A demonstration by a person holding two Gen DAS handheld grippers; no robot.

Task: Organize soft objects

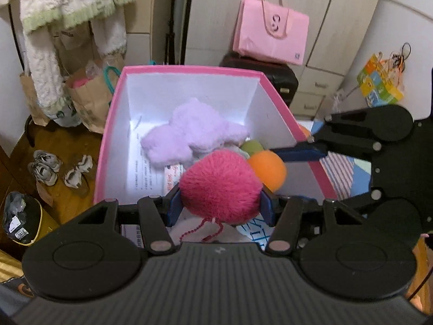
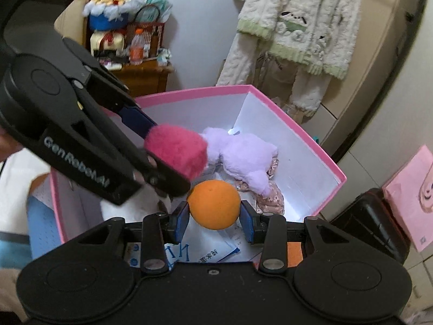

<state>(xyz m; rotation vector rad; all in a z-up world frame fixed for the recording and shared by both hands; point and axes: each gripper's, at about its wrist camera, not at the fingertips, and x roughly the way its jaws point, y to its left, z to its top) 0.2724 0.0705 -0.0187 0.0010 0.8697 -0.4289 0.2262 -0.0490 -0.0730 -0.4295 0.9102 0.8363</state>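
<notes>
My left gripper is shut on a fluffy magenta pompom, held over the near rim of an open pink box with white inside walls. A braided cord dangles under the pompom. In the right wrist view my right gripper is shut on an orange foam ball above the same pink box. Each gripper shows in the other's view: the right gripper at the orange ball, the left gripper at the pompom. A lilac plush toy lies inside the box.
Papers, a floral cloth and a green ball also lie in the box. Behind it stand a black suitcase with a pink bag. Paper bags and shoes are on the floor at left. A knit garment hangs on the wall.
</notes>
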